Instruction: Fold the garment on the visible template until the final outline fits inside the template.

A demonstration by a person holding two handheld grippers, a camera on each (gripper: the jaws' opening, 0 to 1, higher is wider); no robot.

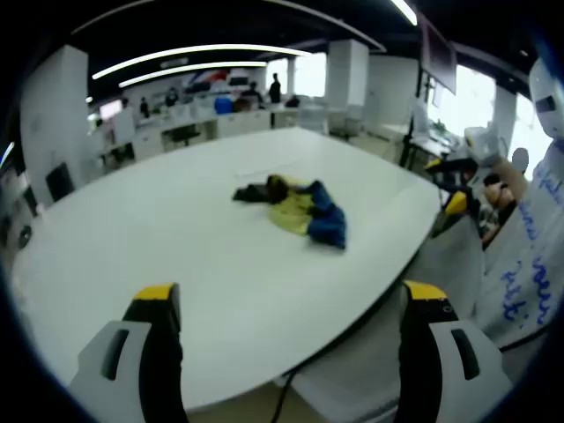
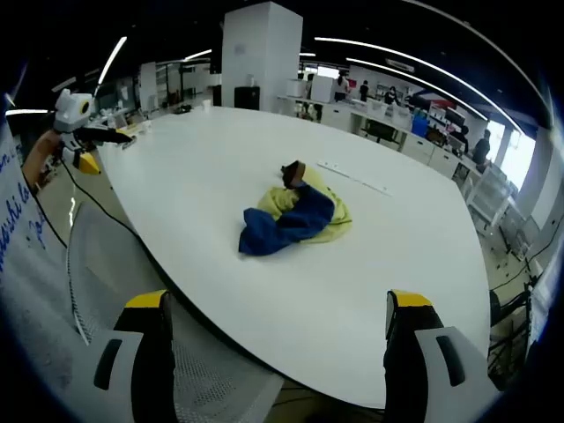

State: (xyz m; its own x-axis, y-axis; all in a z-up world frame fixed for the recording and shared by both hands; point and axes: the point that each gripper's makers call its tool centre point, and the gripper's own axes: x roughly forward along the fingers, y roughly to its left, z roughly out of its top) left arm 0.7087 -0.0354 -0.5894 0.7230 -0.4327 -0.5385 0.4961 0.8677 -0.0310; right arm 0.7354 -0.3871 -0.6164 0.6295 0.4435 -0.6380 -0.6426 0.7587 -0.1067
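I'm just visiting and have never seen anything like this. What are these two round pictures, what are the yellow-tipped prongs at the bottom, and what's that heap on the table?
There is no robot here: a person holds a two-jaw gripper in each hand, and each one carries a fisheye camera looking forward along its jaws. The prongs are those jaws. The left gripper and the right gripper both stand open and hold nothing. Both views look from different sides at the same white table, where a crumpled garment in yellow and blue, with a dark part, lies in a heap, waiting to be folded. Behind it is an open office.
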